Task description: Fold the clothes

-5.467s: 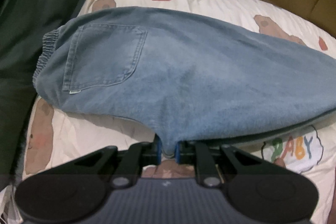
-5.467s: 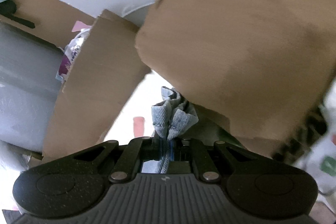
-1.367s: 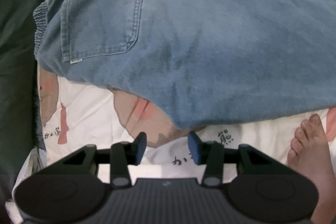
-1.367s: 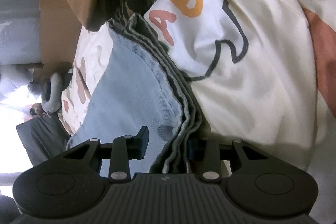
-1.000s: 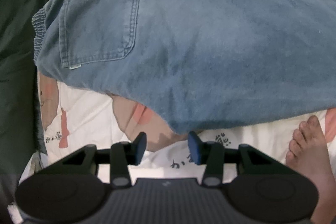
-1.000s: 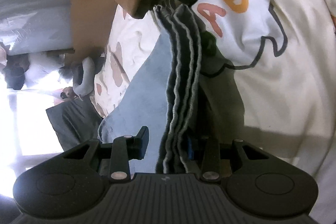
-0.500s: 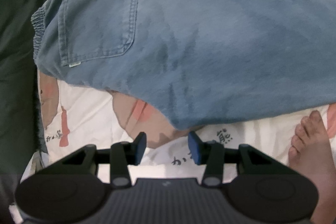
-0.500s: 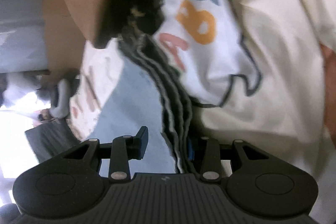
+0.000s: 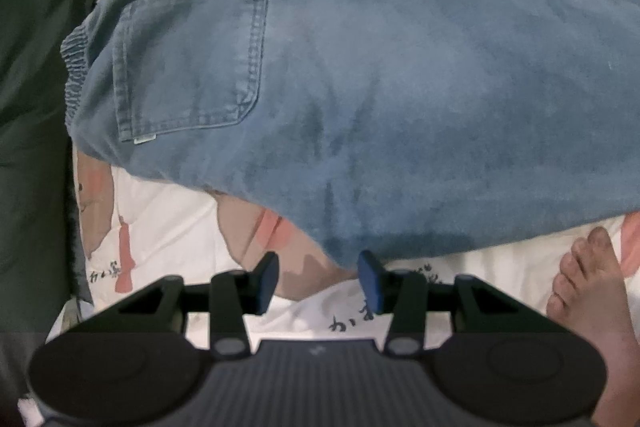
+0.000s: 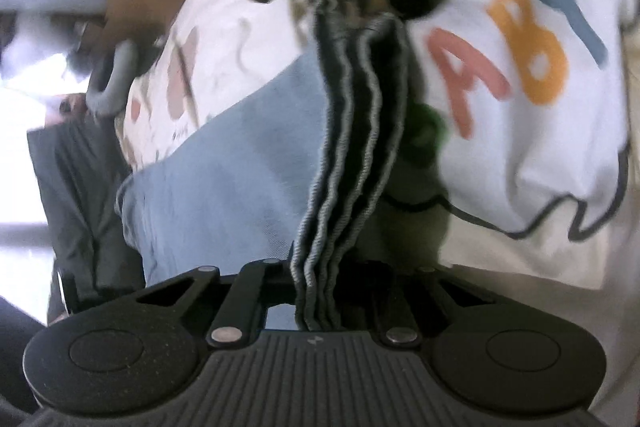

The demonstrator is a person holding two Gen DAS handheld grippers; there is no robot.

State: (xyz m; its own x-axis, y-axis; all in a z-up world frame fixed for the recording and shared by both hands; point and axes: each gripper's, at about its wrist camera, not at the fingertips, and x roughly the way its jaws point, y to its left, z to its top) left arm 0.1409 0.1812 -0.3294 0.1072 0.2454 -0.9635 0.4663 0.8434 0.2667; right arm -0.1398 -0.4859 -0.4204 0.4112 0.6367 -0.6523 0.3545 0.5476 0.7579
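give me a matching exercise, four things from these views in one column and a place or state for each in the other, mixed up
Things:
1. left gripper
2. right gripper
3. back pocket
4. bare foot

Places or states:
A. on the bedding at the right edge of the left wrist view
B. closed on the stacked hems of the jeans
C. open, just short of the jeans' near edge
D. stitched on near the elastic waistband

Pairs: 1-C, 2-B, 3-D, 4-A
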